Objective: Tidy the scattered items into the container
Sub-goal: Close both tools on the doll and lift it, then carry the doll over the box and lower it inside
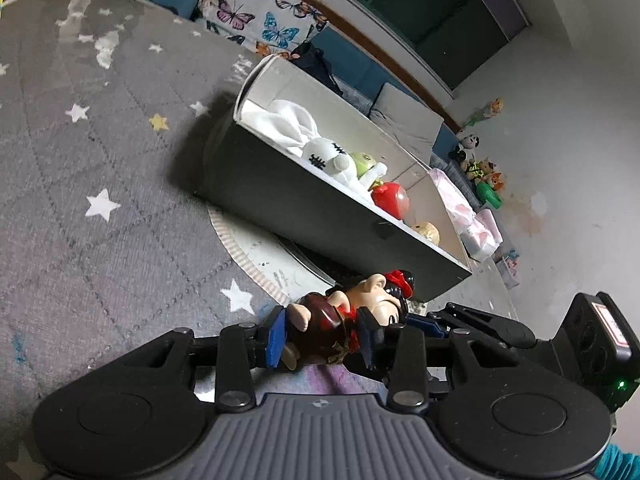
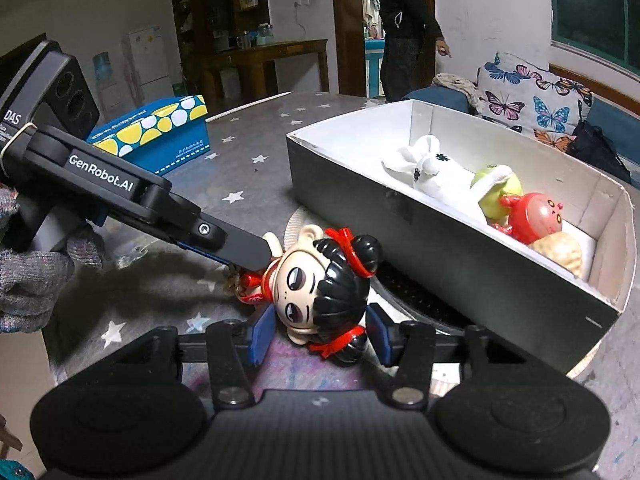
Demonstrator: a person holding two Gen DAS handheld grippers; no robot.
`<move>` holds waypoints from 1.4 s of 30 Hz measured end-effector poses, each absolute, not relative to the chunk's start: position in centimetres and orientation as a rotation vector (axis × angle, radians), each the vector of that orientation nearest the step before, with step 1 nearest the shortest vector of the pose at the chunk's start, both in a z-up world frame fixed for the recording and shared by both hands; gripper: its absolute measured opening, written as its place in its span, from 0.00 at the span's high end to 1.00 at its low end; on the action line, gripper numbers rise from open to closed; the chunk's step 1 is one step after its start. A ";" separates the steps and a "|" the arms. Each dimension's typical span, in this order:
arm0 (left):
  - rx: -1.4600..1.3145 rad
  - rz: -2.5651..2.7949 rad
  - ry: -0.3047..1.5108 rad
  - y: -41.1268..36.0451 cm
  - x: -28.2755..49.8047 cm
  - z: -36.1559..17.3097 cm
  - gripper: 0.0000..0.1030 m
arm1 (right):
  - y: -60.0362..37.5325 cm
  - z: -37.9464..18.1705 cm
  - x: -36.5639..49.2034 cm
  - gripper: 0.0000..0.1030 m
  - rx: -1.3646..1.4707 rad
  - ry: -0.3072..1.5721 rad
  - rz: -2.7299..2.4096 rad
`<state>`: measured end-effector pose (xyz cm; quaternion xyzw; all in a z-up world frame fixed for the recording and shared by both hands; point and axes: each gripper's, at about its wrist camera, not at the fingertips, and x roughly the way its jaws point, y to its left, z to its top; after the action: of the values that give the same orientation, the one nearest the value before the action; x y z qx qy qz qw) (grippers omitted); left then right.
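Left gripper (image 1: pixel 320 334) clamped on doll (image 1: pixel 352 312) body, just above star-print mat (image 1: pixel 80 160) | right gripper (image 2: pixel 318 338) parted, pads flanking doll head, contact unclear | beyond: open box (image 2: pixel 400 216) holding white plush rabbit (image 2: pixel 432 172), red toy (image 2: pixel 536 216).

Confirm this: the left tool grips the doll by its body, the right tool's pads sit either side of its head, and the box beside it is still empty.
Not empty. The right wrist view shows the box already holding a white plush rabbit, a green toy, a red toy and a tan one. The left tool on the doll and the right tool stand.
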<state>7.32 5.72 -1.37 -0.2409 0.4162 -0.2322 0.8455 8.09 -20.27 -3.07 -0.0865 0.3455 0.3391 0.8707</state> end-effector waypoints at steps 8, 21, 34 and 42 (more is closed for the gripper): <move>-0.469 -0.512 0.784 5.0 6.2 3.0 0.64 | -21.0 0.2 7.2 0.52 -0.195 0.643 0.704; -0.449 -0.519 0.719 1.7 14.4 7.3 0.65 | -23.0 4.5 14.7 0.52 -0.154 0.594 0.633; -0.475 -0.502 0.858 0.0 19.4 3.7 0.63 | -25.4 1.3 20.4 0.52 -0.102 0.756 0.641; -0.447 -0.477 0.924 -0.6 20.6 2.5 0.63 | -25.3 -0.3 22.0 0.52 -0.105 0.853 0.663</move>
<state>20.55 -0.59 2.50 -0.2115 0.4379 -0.2261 0.8441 22.01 -25.31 -0.32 -0.0499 0.4057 0.3153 0.8565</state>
